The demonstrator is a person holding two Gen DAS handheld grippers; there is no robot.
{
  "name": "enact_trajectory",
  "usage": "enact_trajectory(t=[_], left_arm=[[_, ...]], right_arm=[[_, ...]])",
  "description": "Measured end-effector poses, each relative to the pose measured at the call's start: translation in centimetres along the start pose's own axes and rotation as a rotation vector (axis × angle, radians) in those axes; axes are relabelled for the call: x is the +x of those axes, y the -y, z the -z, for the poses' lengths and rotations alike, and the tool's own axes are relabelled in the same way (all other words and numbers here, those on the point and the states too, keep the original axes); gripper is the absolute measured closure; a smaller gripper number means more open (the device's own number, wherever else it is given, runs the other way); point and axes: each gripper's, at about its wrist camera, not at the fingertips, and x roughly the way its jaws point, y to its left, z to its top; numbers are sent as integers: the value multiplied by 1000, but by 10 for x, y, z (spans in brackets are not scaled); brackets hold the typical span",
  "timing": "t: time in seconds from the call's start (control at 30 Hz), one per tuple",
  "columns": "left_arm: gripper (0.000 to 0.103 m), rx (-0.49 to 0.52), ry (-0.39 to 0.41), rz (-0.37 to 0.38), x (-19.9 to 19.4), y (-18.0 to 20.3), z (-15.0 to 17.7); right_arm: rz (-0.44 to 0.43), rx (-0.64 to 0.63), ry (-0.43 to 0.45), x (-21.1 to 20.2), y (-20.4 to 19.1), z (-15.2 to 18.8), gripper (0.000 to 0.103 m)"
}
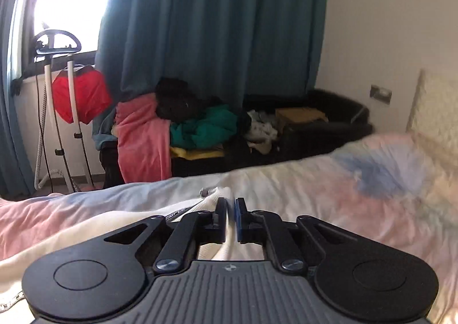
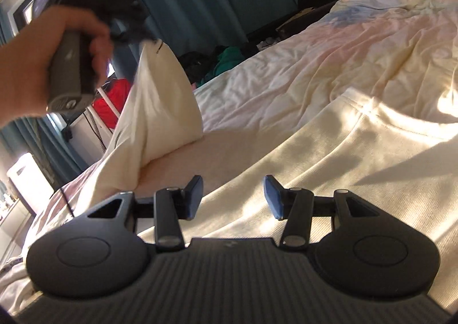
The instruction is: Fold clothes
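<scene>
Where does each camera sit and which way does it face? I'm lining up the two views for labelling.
Left wrist: sits on the left gripper, facing across the bed toward the curtain and clothes pile; its fingers pinch the cream garment.
Right wrist: sits on the right gripper, open above the garment, facing along the bed; the left hand shows, lifting a corner.
Shared: garment, bed, curtain, clothes pile, red cloth.

cream garment [image 2: 160,100] cut off at the left edge, clothes pile [image 1: 183,123] blurred
</scene>
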Motion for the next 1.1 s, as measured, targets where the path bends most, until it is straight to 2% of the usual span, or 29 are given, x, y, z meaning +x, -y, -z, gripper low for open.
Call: enact_trajectory(t=[0.03,0.1,0.17,0.27,0.3,0.4,0.53,0.6,0.73,0.8,0.87,0.97,1.0,1.07,1.1], left_arm=[[84,0,-10,9,-4,-2,6],[54,-1,-30,26,-11,-5,18],[47,-3,-49,42,-19,-9,30],[40,-41,-58,13,-70,-38,61],[38,-51,-61,-1,-89,-48,72],[32,-74,-69,-116,-165,-80,118],[31,-108,-80,-281,-265,-121,186],[29,-164,-89,-333,-305,-139,212],[29,-262,-95,-356,-352,-159,239],[29,-298,-68,-349,-364,-157,240],[29,-360,-59,-329,-378,-159,242],[27,-430,-33,-269,-396,-164,245],[26,-420,-24,-252,-398,-164,247],[25,-372,0,-239,-397,-160,252],[25,-348,10,-235,-396,-160,257]], right_arm=[[1,3,-1,1,1,0,52],[2,10,-4,3,4,0,52],[5,22,-14,6,7,1,52],[0,39,-30,11,10,0,52],[-3,41,-32,12,10,1,52],[-18,29,-42,13,7,1,52],[-31,-7,-47,13,2,2,52],[-41,-32,-57,12,-3,4,52],[-66,-94,-76,3,-16,6,52],[-91,-115,-90,-3,-23,7,52],[-151,-104,-132,-9,-28,5,51],[-271,2,-237,-14,-32,3,50],[-303,39,-269,-13,-34,2,44],[-325,42,-310,-5,-49,-3,38],[-322,35,-306,8,-59,-5,30]])
